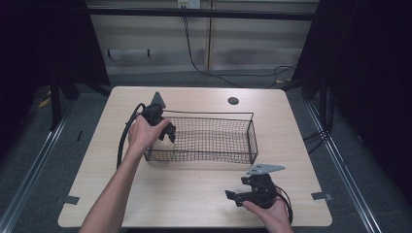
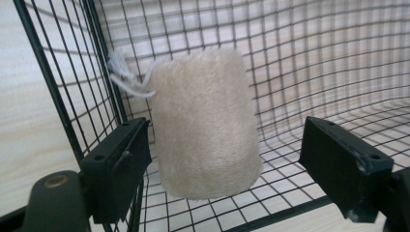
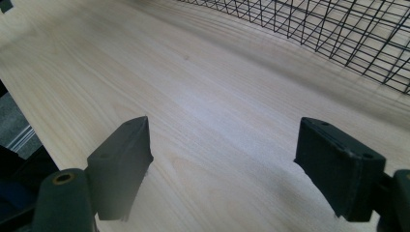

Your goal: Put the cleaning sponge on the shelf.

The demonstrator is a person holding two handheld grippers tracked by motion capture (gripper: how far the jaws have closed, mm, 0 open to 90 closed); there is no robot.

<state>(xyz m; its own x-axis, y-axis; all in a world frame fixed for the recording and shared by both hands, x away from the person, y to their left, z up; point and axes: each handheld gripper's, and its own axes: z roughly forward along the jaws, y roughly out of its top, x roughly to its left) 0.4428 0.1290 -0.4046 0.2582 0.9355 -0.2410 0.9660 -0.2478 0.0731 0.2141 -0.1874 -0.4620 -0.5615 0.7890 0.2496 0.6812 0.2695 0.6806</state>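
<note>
A cream, fuzzy cylinder-shaped roll point(image 2: 205, 125) with a white string loop at its top stands inside a black wire basket point(image 2: 63, 92), close to the corner wall. My left gripper point(image 2: 227, 126) is open around it: the left jaw sits right against the roll's side and the right jaw stands well off. In the high view my left gripper point(image 1: 165, 130) reaches over the left end of the basket point(image 1: 252, 138). My right gripper point(image 1: 237, 196) is open over bare table near the front edge, with nothing between its jaws point(image 3: 225, 123).
The basket stands in the middle of a light wooden table point(image 1: 194, 189), and its mesh side point(image 3: 338, 29) lies ahead of the right gripper. A round cable hole point(image 1: 233, 101) is behind the basket. Floor rails run along both sides of the table.
</note>
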